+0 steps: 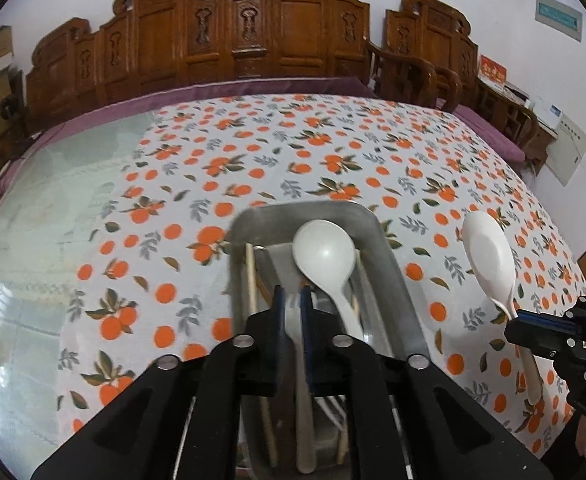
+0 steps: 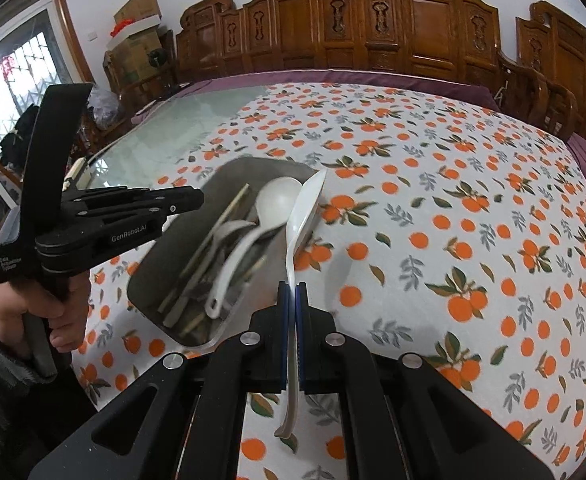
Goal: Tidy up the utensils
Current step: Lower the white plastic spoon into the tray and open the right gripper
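While a row of carved wooden chairs [image 2: 393, 20] closes off the background, the table [image 1: 73, 216] fills both views, its glass top bare at the left and covered elsewhere by an orange-print tablecloth [image 2: 473, 200]; the near edge of the table is cut off by the gripper bodies in both cameras. A metal tray [image 1: 389, 276] lies on the cloth, its near end hidden under the left gripper [image 1: 292, 308] in the left wrist view. In the tray rest a white ladle-shaped spoon [image 1: 325, 252], pale chopsticks [image 1: 250, 276] along the left wall, and several other utensils that are blurred and overlapping, so their number cannot be made out. The left gripper hangs over the tray with its blue pads a narrow gap apart; a white fork [image 1: 293, 320] stands in that gap, but whether the pads press on it cannot be told. From the right wrist camera the same gripper appears side-on, held by a hand [image 2: 33, 312] in a grey sleeve cut off at the frame edge. The right gripper [image 2: 293, 292] has its jaws pressed together, pinching the handle of a white rice paddle [image 2: 303, 212]; the blade, seen nearly edge-on here, sits beside the tray's right rim, raised above the cloth, and the handle end hangs below the pads.
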`<state>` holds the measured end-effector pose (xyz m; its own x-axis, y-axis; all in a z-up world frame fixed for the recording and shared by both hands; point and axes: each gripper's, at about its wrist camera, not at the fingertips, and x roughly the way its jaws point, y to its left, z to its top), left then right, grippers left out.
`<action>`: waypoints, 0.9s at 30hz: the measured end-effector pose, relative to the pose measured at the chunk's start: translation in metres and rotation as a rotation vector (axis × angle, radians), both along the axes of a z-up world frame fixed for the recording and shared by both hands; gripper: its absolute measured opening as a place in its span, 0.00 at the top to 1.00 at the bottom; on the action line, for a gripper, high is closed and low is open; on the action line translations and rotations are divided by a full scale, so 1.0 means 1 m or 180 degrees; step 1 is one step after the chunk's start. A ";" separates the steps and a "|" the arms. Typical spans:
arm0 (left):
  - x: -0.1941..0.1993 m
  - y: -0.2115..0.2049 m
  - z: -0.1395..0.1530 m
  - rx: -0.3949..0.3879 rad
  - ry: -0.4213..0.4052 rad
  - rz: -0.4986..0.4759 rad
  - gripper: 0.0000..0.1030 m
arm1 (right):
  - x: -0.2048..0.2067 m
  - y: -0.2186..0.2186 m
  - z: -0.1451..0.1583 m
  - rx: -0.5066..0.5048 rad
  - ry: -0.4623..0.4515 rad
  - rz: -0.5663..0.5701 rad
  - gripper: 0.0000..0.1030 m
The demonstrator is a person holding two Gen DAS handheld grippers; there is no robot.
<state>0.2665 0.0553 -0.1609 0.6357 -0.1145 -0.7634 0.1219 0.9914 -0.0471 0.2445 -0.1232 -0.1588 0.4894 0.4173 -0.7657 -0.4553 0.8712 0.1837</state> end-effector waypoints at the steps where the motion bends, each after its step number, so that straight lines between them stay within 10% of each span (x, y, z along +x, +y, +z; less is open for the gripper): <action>1: -0.001 0.002 0.002 0.0003 -0.0022 0.0019 0.85 | 0.002 0.003 0.001 0.0008 -0.0003 0.0014 0.96; 17: -0.004 0.065 0.030 -0.0301 -0.0242 0.0396 0.38 | 0.037 0.059 -0.009 0.0166 0.0115 0.0178 0.96; 27: -0.007 0.083 0.035 -0.0218 -0.0309 0.0516 0.28 | 0.055 0.094 -0.029 0.0134 0.0257 0.0255 0.96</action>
<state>0.2590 0.1384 -0.1262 0.7203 -0.0541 -0.6915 -0.0319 0.9933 -0.1110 0.2993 -0.0295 -0.1876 0.3907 0.4853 -0.7822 -0.5055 0.8233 0.2583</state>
